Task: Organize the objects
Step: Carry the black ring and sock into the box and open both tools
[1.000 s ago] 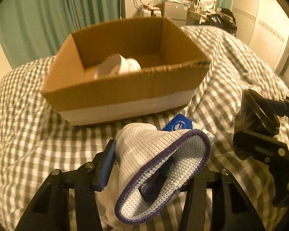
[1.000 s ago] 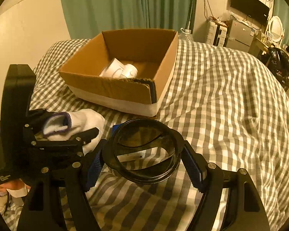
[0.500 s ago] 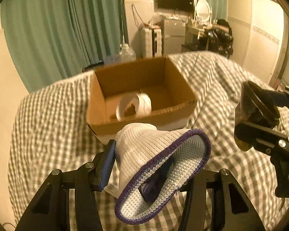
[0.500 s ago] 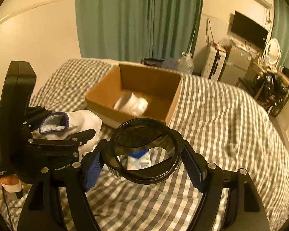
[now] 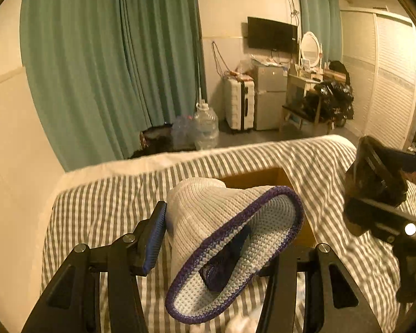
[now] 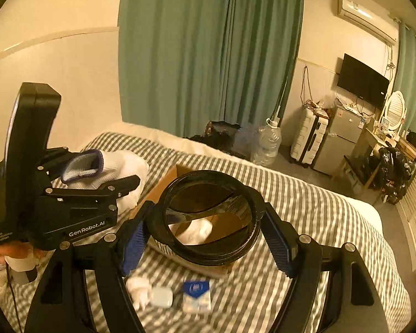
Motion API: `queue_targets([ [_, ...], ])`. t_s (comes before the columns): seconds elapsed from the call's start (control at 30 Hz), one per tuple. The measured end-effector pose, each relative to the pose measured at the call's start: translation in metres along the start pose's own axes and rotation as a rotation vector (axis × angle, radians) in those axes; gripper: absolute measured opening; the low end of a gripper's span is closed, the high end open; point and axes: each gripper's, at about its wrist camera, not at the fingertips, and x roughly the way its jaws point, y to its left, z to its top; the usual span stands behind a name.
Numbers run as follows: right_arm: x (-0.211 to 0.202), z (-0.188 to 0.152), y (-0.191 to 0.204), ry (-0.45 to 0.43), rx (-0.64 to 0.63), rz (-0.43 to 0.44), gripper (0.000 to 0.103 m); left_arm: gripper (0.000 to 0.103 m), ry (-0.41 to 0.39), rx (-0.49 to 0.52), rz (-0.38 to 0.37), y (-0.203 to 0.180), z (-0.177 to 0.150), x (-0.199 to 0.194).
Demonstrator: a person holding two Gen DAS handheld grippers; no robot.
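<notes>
My left gripper (image 5: 216, 238) is shut on a white sock with a purple cuff (image 5: 224, 236), held high above the bed; it also shows in the right wrist view (image 6: 102, 166). My right gripper (image 6: 205, 233) is shut on a clear dark plastic cup (image 6: 208, 216), seen open end on; the cup also shows at the right of the left wrist view (image 5: 374, 177). The cardboard box (image 6: 166, 183) lies below and ahead, mostly hidden behind the sock and the cup, with a white item (image 6: 197, 229) inside seen through the cup.
On the checked bed cover (image 6: 305, 216) near me lie a white crumpled item (image 6: 137, 288), a small white case (image 6: 160, 301) and a blue-and-white packet (image 6: 196, 295). Beyond the bed are green curtains, a water jug (image 6: 267, 144), a suitcase and a fridge.
Both grippers have risen well above the bed, still holding the sock and the cup. The box has dropped lower in both views and is now largely hidden.
</notes>
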Motion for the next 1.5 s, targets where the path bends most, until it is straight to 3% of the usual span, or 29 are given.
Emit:
queue_targets([
  [0.17, 0.043, 0.024, -0.017, 0.000, 0.048, 0.030, 0.075, 0.052, 0.035, -0.015, -0.034, 0.008, 0.014, 0.045],
  [0.33, 0.097, 0.028, -0.029, 0.039, 0.071, 0.016, 0.075, 0.052, 0.086, -0.011, -0.058, 0.007, 0.009, 0.096],
  [0.57, 0.176, 0.005, -0.042, 0.132, 0.100, 0.004, 0.075, 0.052, 0.162, -0.028, -0.081, 0.000, -0.011, 0.160],
  [0.83, 0.215, -0.020, -0.055, 0.171, 0.123, 0.020, 0.075, 0.052, 0.193, -0.020, -0.071, -0.009, -0.024, 0.197],
  [1.1, 0.211, -0.024, -0.055, 0.178, 0.147, 0.015, 0.078, 0.057, 0.197, -0.024, -0.086, -0.017, -0.033, 0.195],
  [1.17, 0.205, -0.021, -0.053, 0.162, 0.147, 0.001, 0.087, 0.069, 0.190, -0.025, -0.088, -0.015, -0.032, 0.188],
  [1.23, 0.196, -0.018, -0.054, 0.144, 0.155, -0.011, 0.088, 0.079, 0.172, -0.016, -0.068, -0.014, -0.031, 0.178],
  [1.37, 0.174, -0.014, -0.052, 0.129, 0.159, -0.033, 0.088, 0.089, 0.147, -0.006, -0.043, -0.010, -0.027, 0.152],
  [1.5, 0.150, -0.008, -0.048, 0.122, 0.131, -0.058, 0.088, 0.092, 0.126, -0.010, -0.026, -0.004, -0.025, 0.122],
])
